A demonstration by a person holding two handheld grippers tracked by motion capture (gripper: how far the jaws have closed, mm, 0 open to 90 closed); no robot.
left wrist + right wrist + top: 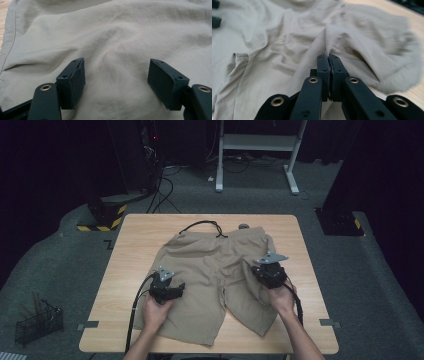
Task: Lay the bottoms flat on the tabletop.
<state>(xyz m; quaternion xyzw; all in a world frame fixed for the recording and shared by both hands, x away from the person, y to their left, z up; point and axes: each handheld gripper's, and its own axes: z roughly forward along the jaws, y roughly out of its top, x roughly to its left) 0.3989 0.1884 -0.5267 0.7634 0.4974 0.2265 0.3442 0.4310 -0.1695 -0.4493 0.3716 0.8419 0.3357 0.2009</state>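
Right claw (329, 58): clenched on a fold of the shorts (215, 270), its jaws pinched together with cloth rising between them.
Left claw (116, 80): released, jaws wide apart over flat cloth, gripping nothing.
Shorts: spread across the middle of the desk (140, 227), waistband and black drawstring (205, 225) toward the far edge, legs toward the near edge.
Why held so: the right-hand leg looks gathered up, probably to fold it over.
Why left waits: it hovers over the other leg, likely to steady it.

shorts (210, 270): plain khaki | drawstring (205, 223): black | table (135, 245): light wood
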